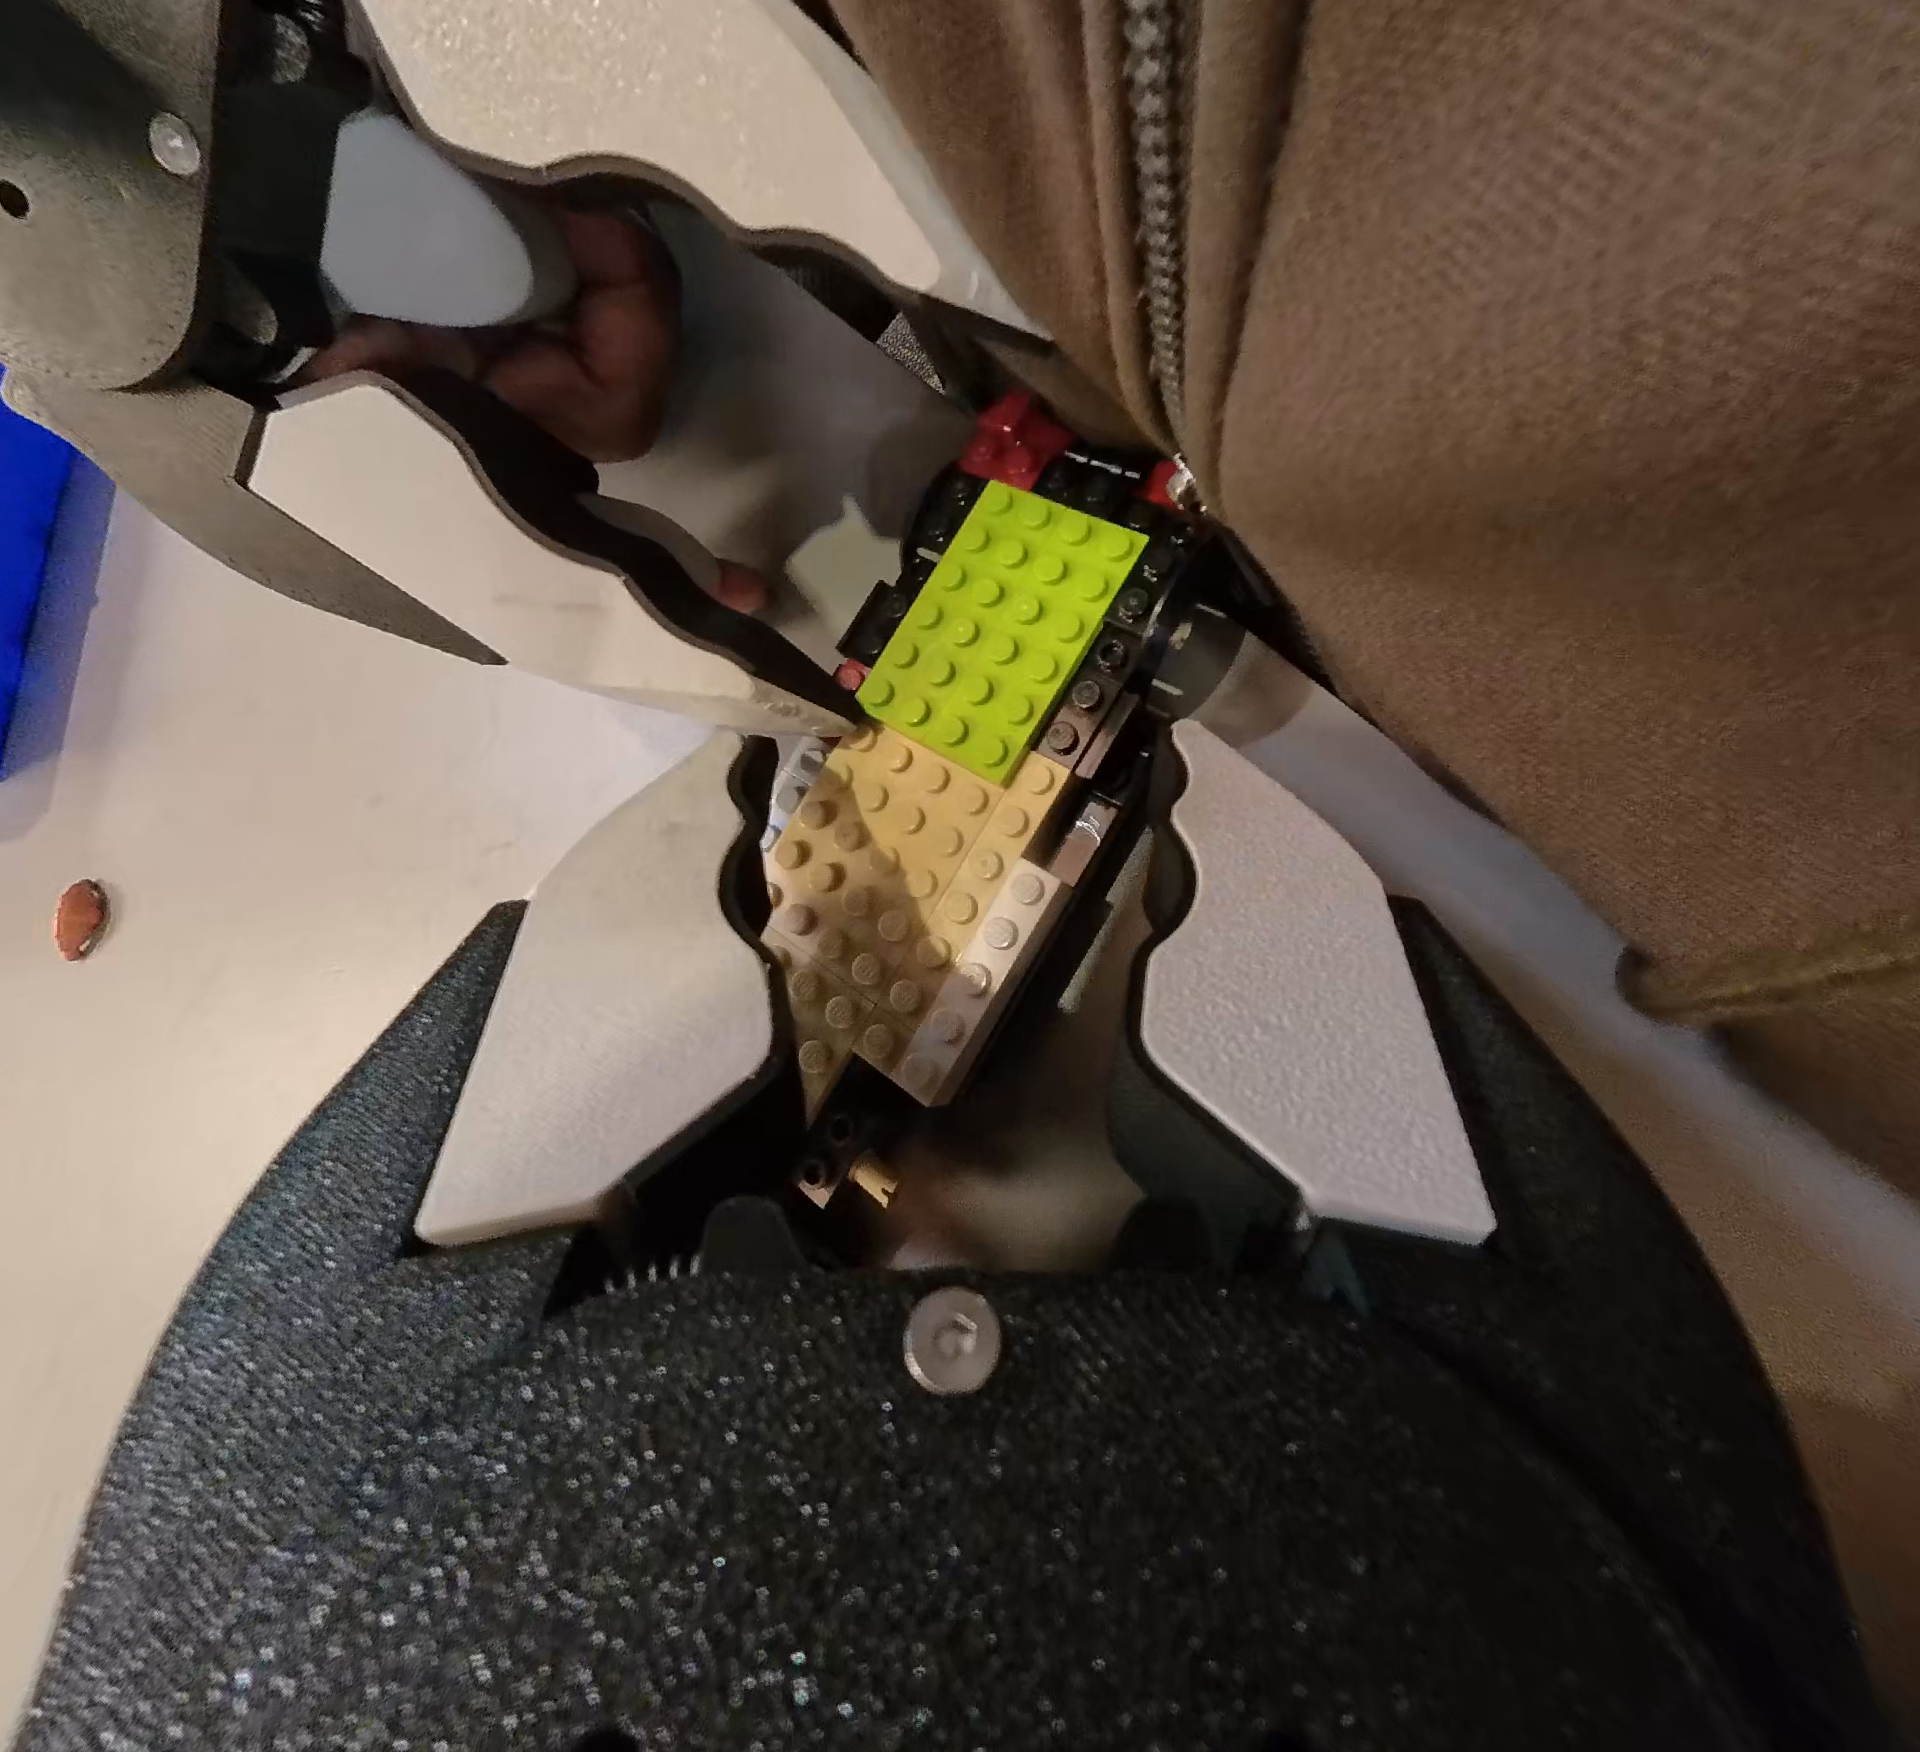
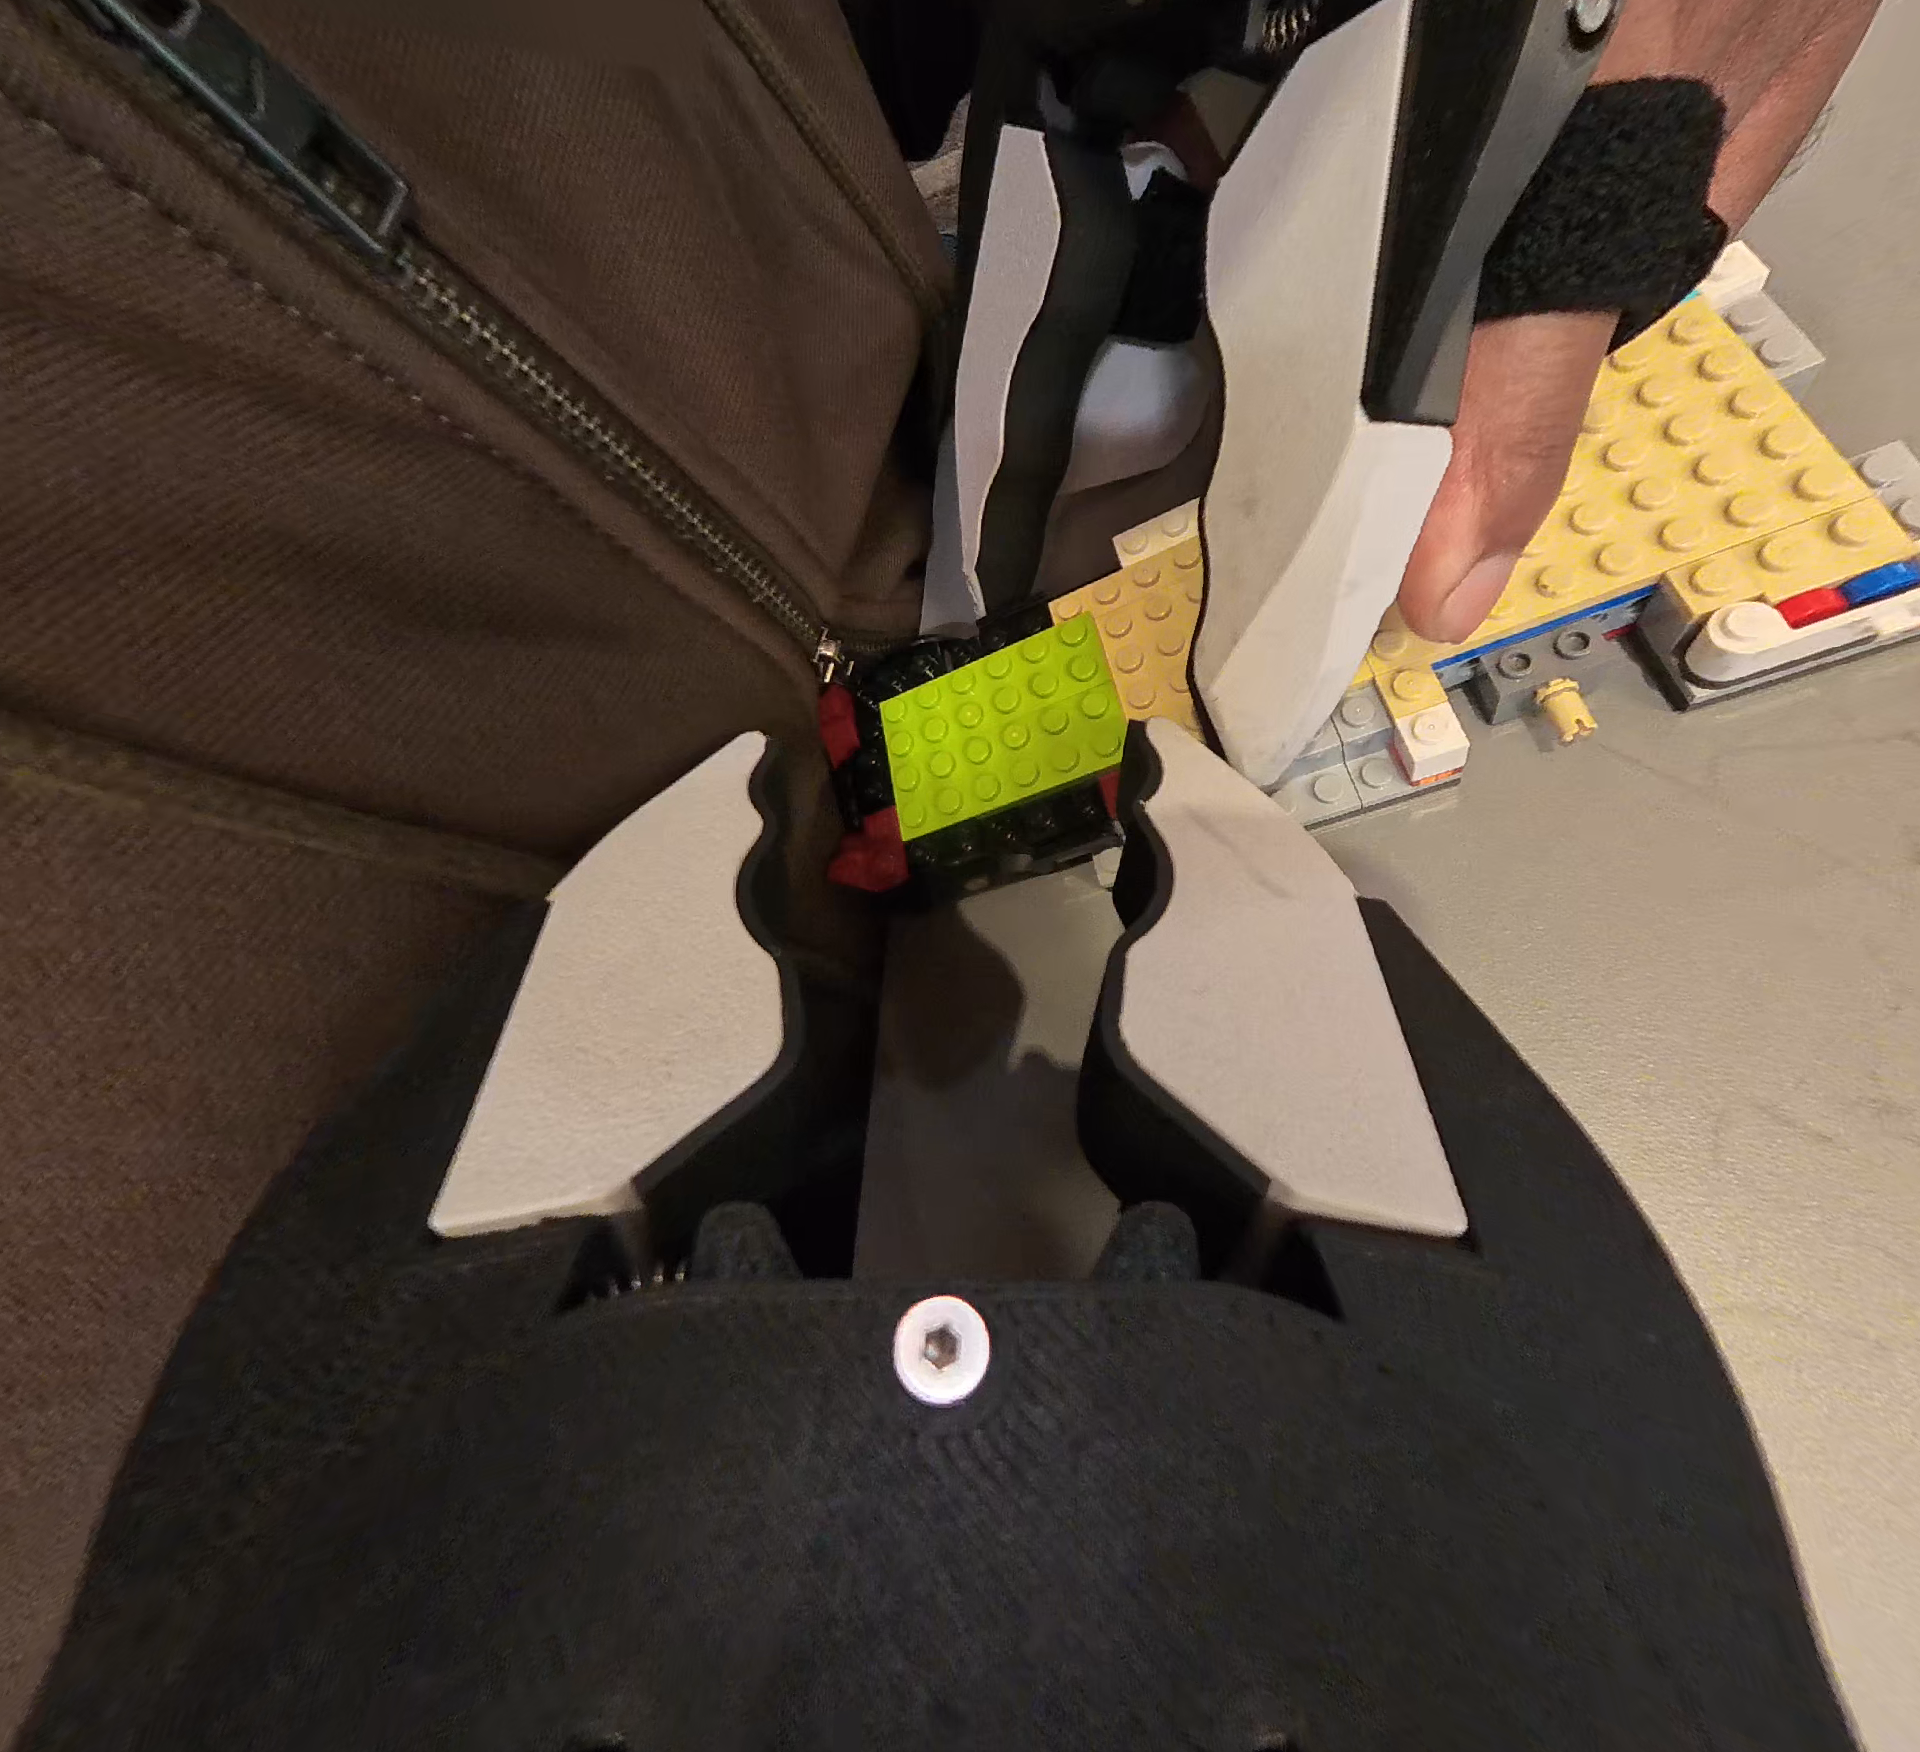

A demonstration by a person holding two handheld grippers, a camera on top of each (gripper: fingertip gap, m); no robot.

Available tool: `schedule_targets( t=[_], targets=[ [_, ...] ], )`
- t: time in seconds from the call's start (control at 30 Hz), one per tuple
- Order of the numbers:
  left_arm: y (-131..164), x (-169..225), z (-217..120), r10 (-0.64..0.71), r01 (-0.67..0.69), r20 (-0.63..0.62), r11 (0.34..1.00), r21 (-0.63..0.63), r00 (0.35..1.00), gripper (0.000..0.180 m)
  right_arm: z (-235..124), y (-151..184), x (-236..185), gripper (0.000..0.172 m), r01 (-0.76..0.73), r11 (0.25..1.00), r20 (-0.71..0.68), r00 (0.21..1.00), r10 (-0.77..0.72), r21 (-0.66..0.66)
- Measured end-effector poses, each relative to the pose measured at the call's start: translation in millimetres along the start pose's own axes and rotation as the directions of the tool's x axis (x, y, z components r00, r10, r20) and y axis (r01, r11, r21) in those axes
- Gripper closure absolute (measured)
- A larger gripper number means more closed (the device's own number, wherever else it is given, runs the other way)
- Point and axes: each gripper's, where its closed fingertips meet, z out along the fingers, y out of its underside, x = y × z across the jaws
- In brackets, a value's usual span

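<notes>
Grey table [image 2: 1662,1027] edge: jacket [image 2: 416,455] crowds brick model [image 2: 1003,746] between grippers.

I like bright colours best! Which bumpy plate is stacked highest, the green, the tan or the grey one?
The lime-green plate. It sits one layer above the tan plates and the grey strip, at one end of the brick model.

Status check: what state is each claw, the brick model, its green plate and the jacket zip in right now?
left claw: closed around the brick model's tan section, pads at its sides.
right claw: open, straddling the green end; one fingertip stands clear.
brick model: lying flat on the table, studs up.
green plate: seated on the black base.
jacket zip: closed.
</notes>
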Motion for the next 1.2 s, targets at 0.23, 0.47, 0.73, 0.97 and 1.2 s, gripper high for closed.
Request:
schedule_targets(
  t=[0.23, 0.47, 0.73, 0.97, 1.2],
  targets=[
    [1, 0, -1, -0.001, 0.001, 0.002, 1.0, -0.002, 1.0, 0.11, -2, -1, -19, 0.154, 0.028, 1.0, 0.122, 0.992, -0.03, 0.015],
    [3, -2, -3, -0.009, 0.009, 0.016, 1.0, 0.002, 1.0, 0.111, -6, 2, -5, 0.129, 0.0, 1.0, -0.013, 1.0, 0.0, 0.013],
    [5, -7, -5, -0.056, 0.056, 0.069, 0.998, -0.002, 0.996, 0.11, -8, 6, 10, 0.131, -0.076, 0.997, -0.168, 0.983, 0.077, 0.016],
    [8, -16, -5, -0.106, 0.108, 0.13, 0.994, -0.005, 0.986, 0.11, -10, 5, 19, 0.126, -0.081, 0.997, -0.323, 0.943, 0.079, 0.008],
    [11, -27, -5, -0.16, 0.169, 0.234, 0.985, -0.02, 0.959, 0.118, -17, 5, 37, 0.129, -0.122, 0.992, -0.536, 0.837, 0.109, 0.012]
  ],
)
